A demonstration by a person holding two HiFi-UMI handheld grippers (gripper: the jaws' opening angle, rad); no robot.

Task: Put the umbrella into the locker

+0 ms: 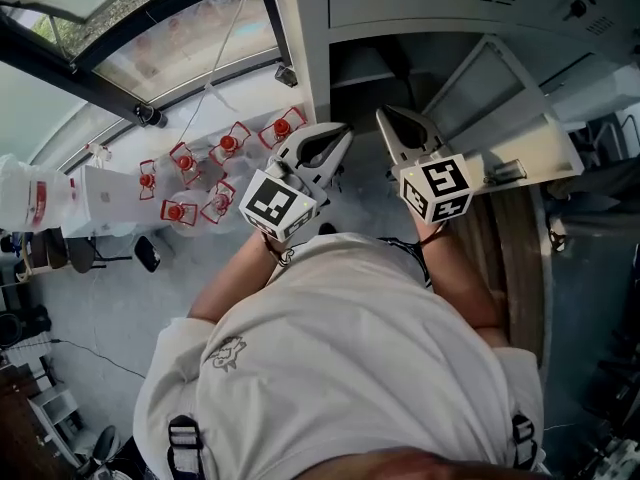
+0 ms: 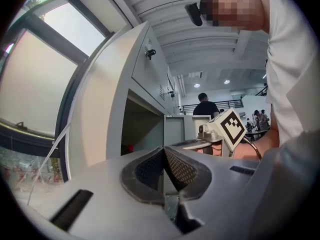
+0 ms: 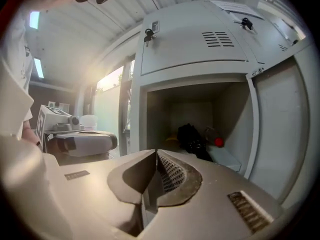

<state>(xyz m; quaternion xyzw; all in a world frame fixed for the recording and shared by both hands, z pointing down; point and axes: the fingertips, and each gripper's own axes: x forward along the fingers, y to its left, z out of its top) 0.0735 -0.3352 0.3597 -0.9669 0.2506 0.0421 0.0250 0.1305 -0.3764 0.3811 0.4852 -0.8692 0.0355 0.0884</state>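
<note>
Umbrella [image 3: 192,138], right gripper view: a dark folded bundle lies inside the open compartment of the locker [image 3: 192,49], toward the back. A small red knob [image 3: 218,142] sits just beside it on the right; I cannot tell whether it belongs to the umbrella. The door [image 3: 277,129] is swung out to the right. The right gripper [image 3: 156,152] sits in front of the opening, apart from the umbrella, with its jaws pressed together and nothing between them.

Left gripper view: the left gripper [image 2: 163,150] has its jaws closed tip to tip and is empty. The locker stands ahead and to the left, its compartment dark. A red speck low inside is too small to identify. The marker cube [image 2: 231,126] of the right gripper shows to the right. People [image 2: 205,106] stand far in the background.

Head view: both grippers are held out side by side before the open compartment, near each other but apart. The door stands open to the right. The compartment interior is dark and the umbrella cannot be made out. The person's white shirt [image 1: 350,368] fills the lower frame.
</note>
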